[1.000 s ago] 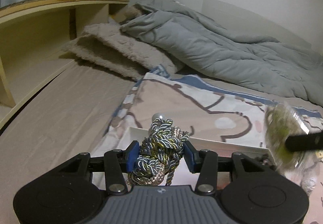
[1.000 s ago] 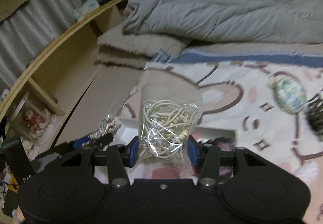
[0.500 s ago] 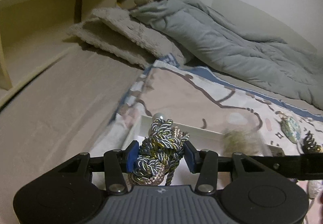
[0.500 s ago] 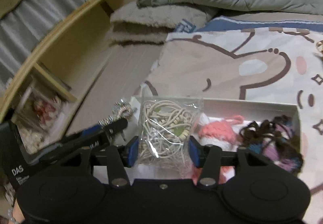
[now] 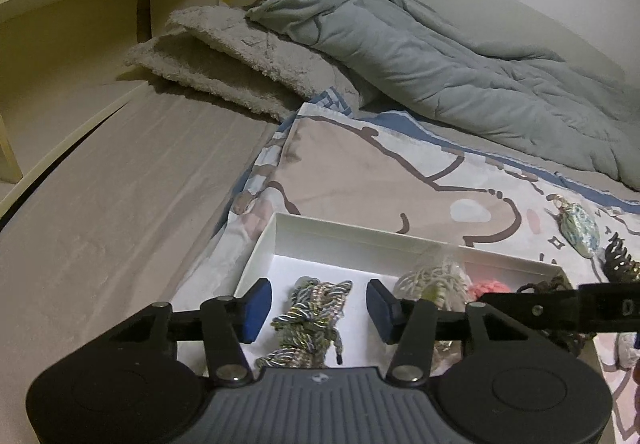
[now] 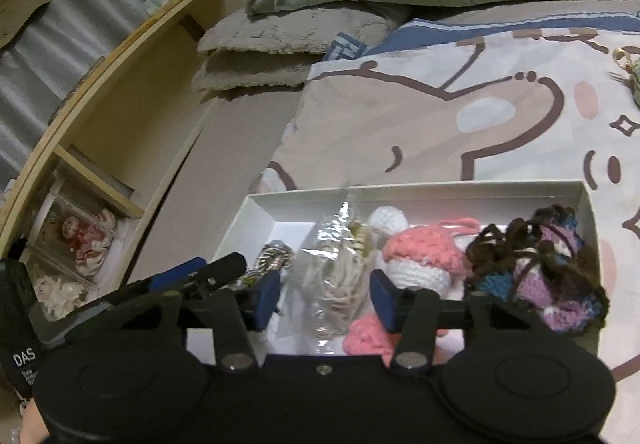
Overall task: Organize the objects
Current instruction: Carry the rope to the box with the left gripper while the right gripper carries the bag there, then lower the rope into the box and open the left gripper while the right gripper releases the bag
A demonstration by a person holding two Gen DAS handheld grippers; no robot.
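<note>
A shallow white box [image 5: 360, 236] [image 6: 440, 190] lies on a cartoon-print sheet. My left gripper [image 5: 318, 310] is open; a bundle of blue-gold twisted rope [image 5: 310, 320] lies loose in the box between its fingers. My right gripper [image 6: 324, 300] is open; a clear bag of cream beaded cord [image 6: 340, 276] lies in the box between its fingers, and shows in the left wrist view [image 5: 434, 280]. A pink-and-white crochet piece [image 6: 420, 256] and a purple-brown yarn piece [image 6: 544, 264] lie further right in the box.
A patterned pouch [image 5: 580, 230] and a dark claw clip [image 5: 620, 264] lie on the sheet right of the box. A grey duvet [image 5: 440, 56] and fuzzy pillows [image 5: 240, 60] lie behind. A wooden shelf unit [image 6: 120, 104] borders the bed on the left.
Both grippers have opened over the box. The rope bundle and the bag of beaded cord were released and now lie in the box.
</note>
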